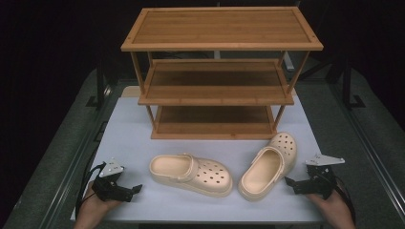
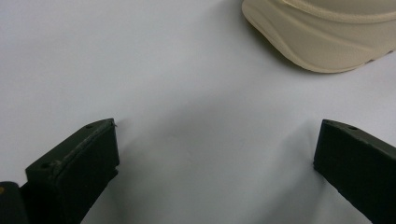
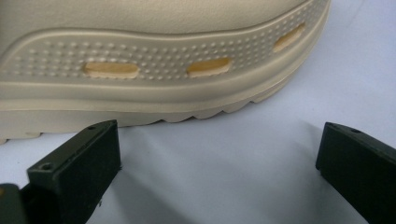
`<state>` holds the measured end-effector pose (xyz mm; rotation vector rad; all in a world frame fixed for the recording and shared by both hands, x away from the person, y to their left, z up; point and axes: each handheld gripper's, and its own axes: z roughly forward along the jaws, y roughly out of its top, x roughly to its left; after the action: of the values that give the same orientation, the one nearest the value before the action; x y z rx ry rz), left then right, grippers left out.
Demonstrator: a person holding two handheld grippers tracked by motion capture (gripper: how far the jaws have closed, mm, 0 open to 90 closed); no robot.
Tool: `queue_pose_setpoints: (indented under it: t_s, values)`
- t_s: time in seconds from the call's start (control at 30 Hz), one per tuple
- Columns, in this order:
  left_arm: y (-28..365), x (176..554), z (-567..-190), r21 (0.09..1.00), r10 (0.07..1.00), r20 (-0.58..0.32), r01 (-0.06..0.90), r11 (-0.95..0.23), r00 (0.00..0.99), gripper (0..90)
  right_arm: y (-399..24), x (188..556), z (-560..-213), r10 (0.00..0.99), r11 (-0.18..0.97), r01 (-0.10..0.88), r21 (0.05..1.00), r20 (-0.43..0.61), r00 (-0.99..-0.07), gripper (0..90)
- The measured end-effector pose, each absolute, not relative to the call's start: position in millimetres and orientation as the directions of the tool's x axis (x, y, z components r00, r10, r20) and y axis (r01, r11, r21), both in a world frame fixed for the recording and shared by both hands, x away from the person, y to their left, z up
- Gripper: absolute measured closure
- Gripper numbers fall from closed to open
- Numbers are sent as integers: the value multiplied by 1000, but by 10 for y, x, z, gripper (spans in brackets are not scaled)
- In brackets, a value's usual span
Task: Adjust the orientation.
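High view: wooden rack [image 1: 217, 71] at far side, all three shelves bare. Two cream clogs, left clog [image 1: 191, 174] and right clog [image 1: 268, 166], lie on white tabletop [image 1: 129, 138] near its front edge. Left gripper [image 1: 136, 188] and right gripper [image 1: 288, 181] flank them, fingers apart, holding nothing.

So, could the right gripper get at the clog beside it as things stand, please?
Probably yes: the right gripper is open, pointing at the right clog's side, with only bare table between them.

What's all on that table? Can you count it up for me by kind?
Cream clogs: 2, the left clog and the right clog
Wooden shoe rack: 1
Hand-held claws: 2, the left claw and the right claw, both open
Total: 5
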<state>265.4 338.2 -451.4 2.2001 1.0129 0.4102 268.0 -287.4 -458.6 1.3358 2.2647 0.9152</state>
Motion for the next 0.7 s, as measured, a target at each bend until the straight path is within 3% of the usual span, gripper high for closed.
queue_pose_setpoints:
  t_s: [0.17, 0.3, 0.4, 0.47, 0.7]
  values:
    - [3402, 2657, -4505, 696, 766, -8, 554, -457, 643, 20, -2874, 2679, -4587, 871, 345, 640, 687, 20, -491, 0]
    - [3439, 2645, -4487, 703, 770, -6, 550, -450, 638, 73, -2875, 2679, -4587, 871, 345, 640, 687, 21, -491, 0]
    - [3459, 2623, -4466, 712, 760, -9, 538, -452, 650, 174, -2874, 2680, -4586, 871, 345, 641, 686, 21, -491, 0]
    - [3463, 2604, -4437, 724, 758, -24, 534, -436, 652, 178, -2874, 2678, -4587, 871, 345, 640, 687, 20, -491, 0]
    - [3419, 2533, -4306, 753, 704, -18, 473, -457, 710, 443, -2875, 2679, -4587, 871, 345, 640, 686, 21, -491, 0]
